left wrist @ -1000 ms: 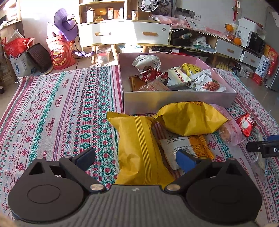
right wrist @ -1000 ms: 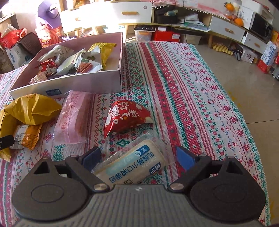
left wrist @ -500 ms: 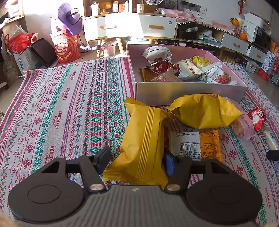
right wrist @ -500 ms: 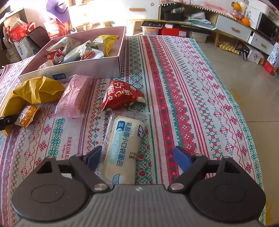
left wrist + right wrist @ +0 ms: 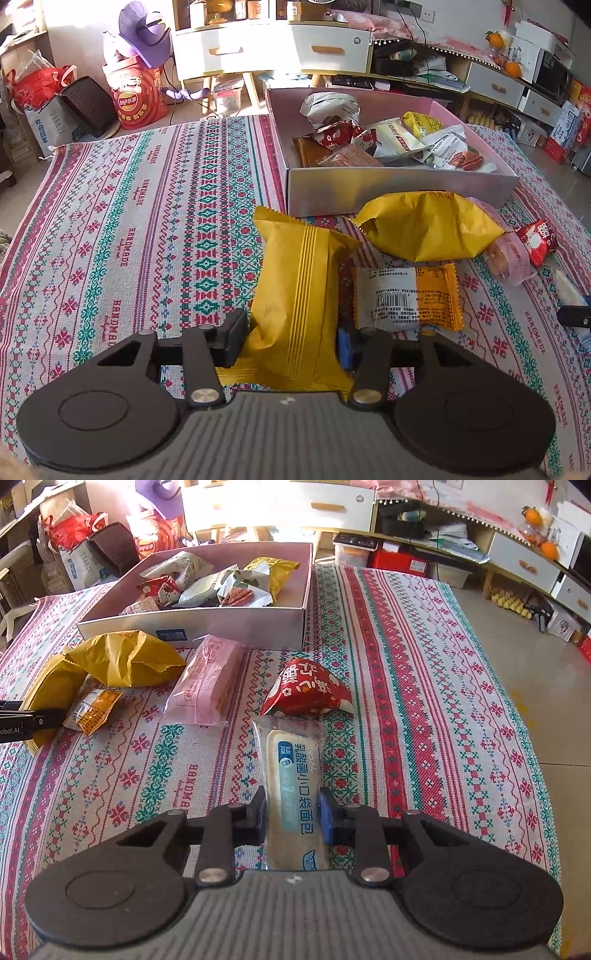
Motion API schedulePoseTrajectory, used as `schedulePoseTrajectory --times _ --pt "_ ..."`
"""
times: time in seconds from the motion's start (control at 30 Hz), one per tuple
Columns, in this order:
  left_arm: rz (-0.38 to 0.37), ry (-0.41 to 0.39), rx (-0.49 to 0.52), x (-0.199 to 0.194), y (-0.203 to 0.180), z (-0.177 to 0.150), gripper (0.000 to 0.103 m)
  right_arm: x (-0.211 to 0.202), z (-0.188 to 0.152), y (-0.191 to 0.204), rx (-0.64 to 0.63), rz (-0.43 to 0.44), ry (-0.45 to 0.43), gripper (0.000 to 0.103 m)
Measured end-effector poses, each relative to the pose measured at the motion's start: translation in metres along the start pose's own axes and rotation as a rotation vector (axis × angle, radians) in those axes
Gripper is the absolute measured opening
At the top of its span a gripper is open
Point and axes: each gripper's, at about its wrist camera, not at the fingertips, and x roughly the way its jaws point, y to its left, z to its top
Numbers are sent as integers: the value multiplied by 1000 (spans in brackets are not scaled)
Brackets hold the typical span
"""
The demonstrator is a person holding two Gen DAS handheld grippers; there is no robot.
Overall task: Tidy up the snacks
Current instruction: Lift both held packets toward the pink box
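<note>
A long yellow snack packet [image 5: 295, 280] lies on the patterned cloth, and my left gripper [image 5: 291, 343] is closing on its near end with both pads pressing its sides. My right gripper [image 5: 293, 819] is closing on a white bread packet [image 5: 291, 771] with blue print, whose sides its pads pinch. The pink box [image 5: 388, 188] with several wrapped snacks inside stands just beyond the loose packets. In the right wrist view that box [image 5: 240, 624] sits at the upper left.
Loose on the cloth lie a crumpled yellow packet [image 5: 424, 229], an orange-and-white packet [image 5: 402, 295], a pink packet [image 5: 207, 679] and a red packet [image 5: 306, 690]. White drawers [image 5: 273, 51], bags and shelves stand beyond the table. The floor [image 5: 535, 657] drops off at the right.
Both grippers went from wide open to closed on their packets. The yellow packet and the bread packet now sit straight between the jaws; the bread packet turned from slanted to lengthwise.
</note>
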Motion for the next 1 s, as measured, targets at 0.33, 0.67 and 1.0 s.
schedulePoseTrajectory --times 0.33,0.67,1.0 --pt "-44 15 -55 -12 13 -3 49 -3 4 0 62 50 18 19" --pt "-97 -6 -105 -31 20 1 48 -13 10 6 96 112 16 19" --pt "-135 10 -167 -45 25 7 48 -26 25 19 117 192 -1 19"
